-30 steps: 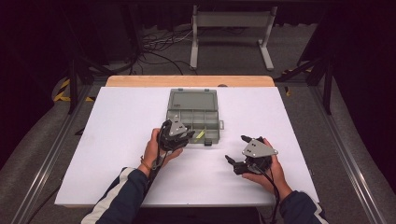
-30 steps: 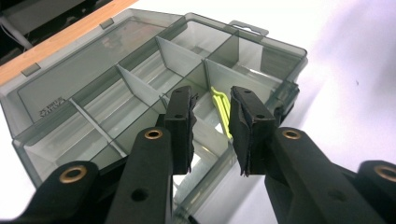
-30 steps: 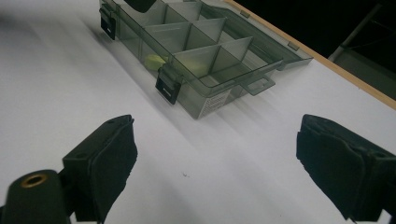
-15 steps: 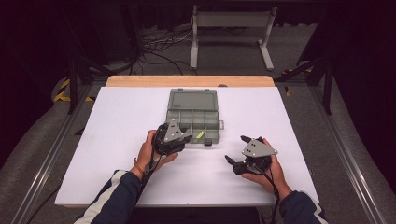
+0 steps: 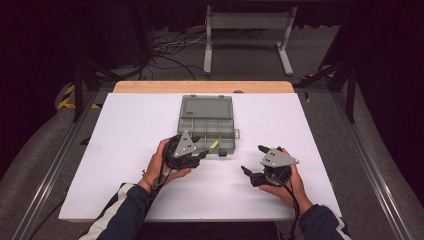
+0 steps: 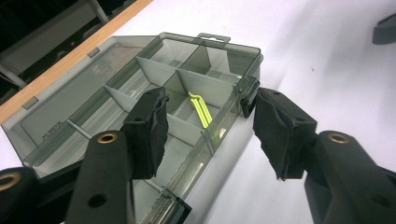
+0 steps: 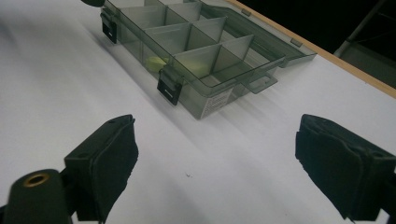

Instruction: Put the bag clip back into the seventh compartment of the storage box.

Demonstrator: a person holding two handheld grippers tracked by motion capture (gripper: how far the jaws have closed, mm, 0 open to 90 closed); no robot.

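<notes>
jaws of the left gripper (image 6: 208, 135) have just been opening and hold nothing, straddling the near wall of the open box (image 6: 154, 56); a yellow-green clip (image 6: 200, 111) lies in a near compartment. likely a drop-off just finishing. right gripper (image 7: 212, 163) sits wide open, empty, beside the box on the table (image 5: 125, 130). next, back the left off without catching the wall

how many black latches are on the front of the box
2. One latch sits near the corner of the box closest to the right gripper's camera; the other latch is farther along the same front wall. Both hang open.
</notes>
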